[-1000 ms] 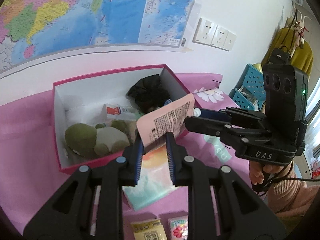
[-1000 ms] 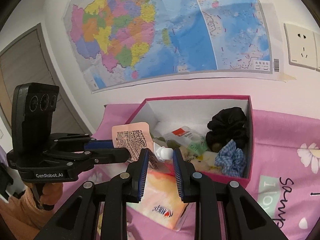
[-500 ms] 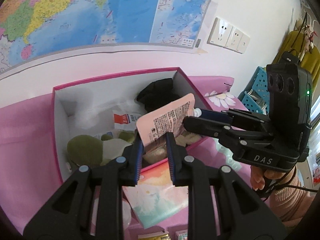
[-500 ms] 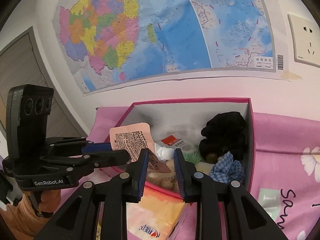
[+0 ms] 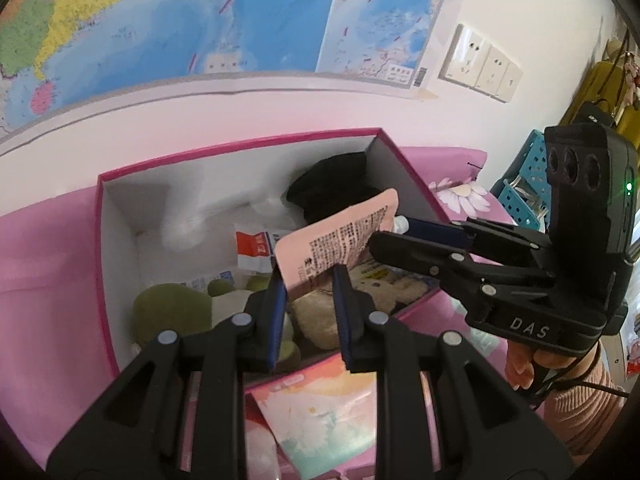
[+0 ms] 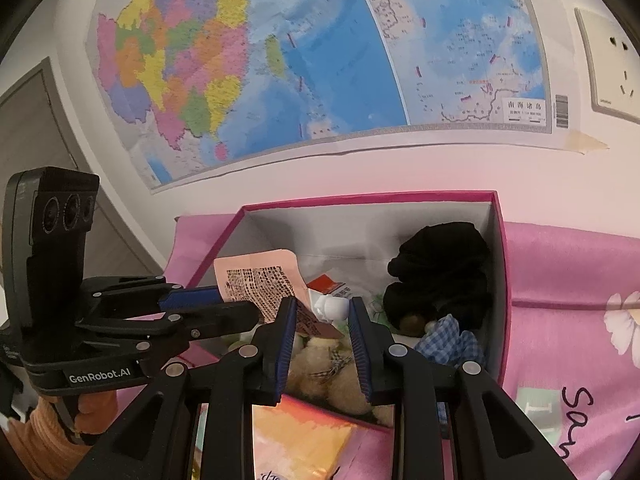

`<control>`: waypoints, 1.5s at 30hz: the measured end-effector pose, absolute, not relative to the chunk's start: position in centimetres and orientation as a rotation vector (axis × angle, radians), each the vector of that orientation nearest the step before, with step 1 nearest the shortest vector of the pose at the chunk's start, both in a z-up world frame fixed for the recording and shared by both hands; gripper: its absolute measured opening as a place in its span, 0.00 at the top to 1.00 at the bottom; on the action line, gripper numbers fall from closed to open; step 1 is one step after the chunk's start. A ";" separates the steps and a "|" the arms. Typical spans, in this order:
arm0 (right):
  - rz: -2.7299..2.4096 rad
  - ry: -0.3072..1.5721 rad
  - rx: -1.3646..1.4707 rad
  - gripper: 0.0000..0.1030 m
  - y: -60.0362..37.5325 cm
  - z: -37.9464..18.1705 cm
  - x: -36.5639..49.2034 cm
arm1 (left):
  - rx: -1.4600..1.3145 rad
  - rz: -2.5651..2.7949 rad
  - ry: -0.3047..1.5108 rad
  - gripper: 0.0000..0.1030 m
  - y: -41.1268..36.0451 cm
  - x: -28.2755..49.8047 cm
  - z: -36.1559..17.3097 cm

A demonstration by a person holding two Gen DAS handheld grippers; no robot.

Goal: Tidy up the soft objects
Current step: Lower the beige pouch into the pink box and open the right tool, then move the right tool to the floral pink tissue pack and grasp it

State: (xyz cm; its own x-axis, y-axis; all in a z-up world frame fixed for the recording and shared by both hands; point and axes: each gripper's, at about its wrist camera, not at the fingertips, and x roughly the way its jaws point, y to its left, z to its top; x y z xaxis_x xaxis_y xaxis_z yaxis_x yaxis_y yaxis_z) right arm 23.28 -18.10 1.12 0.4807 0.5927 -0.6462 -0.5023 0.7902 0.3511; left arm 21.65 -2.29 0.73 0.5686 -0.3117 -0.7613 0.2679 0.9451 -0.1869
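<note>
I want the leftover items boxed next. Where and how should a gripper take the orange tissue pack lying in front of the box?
Grip the orange tissue pack across its short width near the end closest to the pink box, coming from above. It seems to lie flat on the pink cloth, and looks soft, so the pads can likely pinch its sides. Its far edge sits close to the box wall, so approach from the near side.

Box [image 6: 500, 280] rimmed magenta, lined white; inside it, pouch [image 5: 340, 236] pink, black-printed; scrunchie [image 6: 448, 340] blue-white checked; cloth [image 6: 560, 272] beneath pink, daisy-patterned.
</note>
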 end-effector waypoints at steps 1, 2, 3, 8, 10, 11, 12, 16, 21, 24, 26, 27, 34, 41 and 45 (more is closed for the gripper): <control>0.666 0.841 0.121 0.73 -18.0 1.0 23.5 | -0.054 -0.338 0.908 0.77 -2.3 21.9 0.6; 0.663 0.848 0.123 0.73 -17.9 0.8 23.8 | -0.056 -0.334 0.916 0.77 -2.3 22.2 0.4; 0.660 0.855 0.128 0.73 -17.9 0.6 24.1 | -0.058 -0.330 0.920 0.77 -2.2 22.4 0.3; 0.638 0.879 0.129 0.73 -17.4 -0.2 25.2 | -0.052 -0.300 0.967 0.77 -2.2 23.8 -0.6; 0.625 0.887 0.123 0.72 -17.1 -0.5 25.6 | -0.056 -0.286 0.985 0.77 -2.1 24.4 -0.9; 0.611 0.889 0.121 0.72 -17.1 -0.7 25.8 | -0.064 -0.276 0.990 0.77 -1.9 24.6 -1.0; 0.601 0.890 0.121 0.72 -17.0 -0.8 26.1 | -0.069 -0.269 0.991 0.77 -1.7 24.8 -1.0; 0.554 0.877 0.114 0.72 -17.2 -0.9 26.5 | -0.106 -0.270 0.960 0.77 -0.6 24.2 -0.3; 0.567 0.855 0.110 0.71 -17.9 -0.6 25.2 | -0.057 -0.288 0.863 0.71 -0.8 20.7 0.6; 0.592 0.845 0.114 0.71 -18.4 -0.4 23.8 | -0.024 -0.286 0.812 0.69 -1.2 18.4 0.9; 0.607 0.832 0.110 0.71 -18.7 -0.1 22.8 | -0.007 -0.287 0.790 0.68 -1.5 17.1 1.0; 0.612 0.827 0.106 0.71 -18.7 0.0 22.3 | -0.001 -0.287 0.783 0.68 -1.6 16.7 1.0; 0.644 0.779 0.067 0.66 -19.2 1.0 18.1 | 0.020 -0.280 0.748 0.68 -1.6 12.2 1.0; 0.717 0.771 0.028 0.65 -19.6 1.3 13.2 | -0.028 -0.303 0.763 0.68 -0.4 8.7 -0.3; 0.780 0.801 -0.015 0.65 -19.3 0.5 10.1 | -0.045 -0.316 0.810 0.67 0.5 6.3 -2.2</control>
State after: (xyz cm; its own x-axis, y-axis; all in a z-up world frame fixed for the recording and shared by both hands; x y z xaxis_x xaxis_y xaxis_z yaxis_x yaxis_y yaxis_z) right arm 10.12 -19.32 0.45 0.4378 0.6219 -0.6492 -0.6326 0.7262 0.2691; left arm 6.30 0.45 -2.20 0.6452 -0.2945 -0.7050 0.2606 0.9522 -0.1593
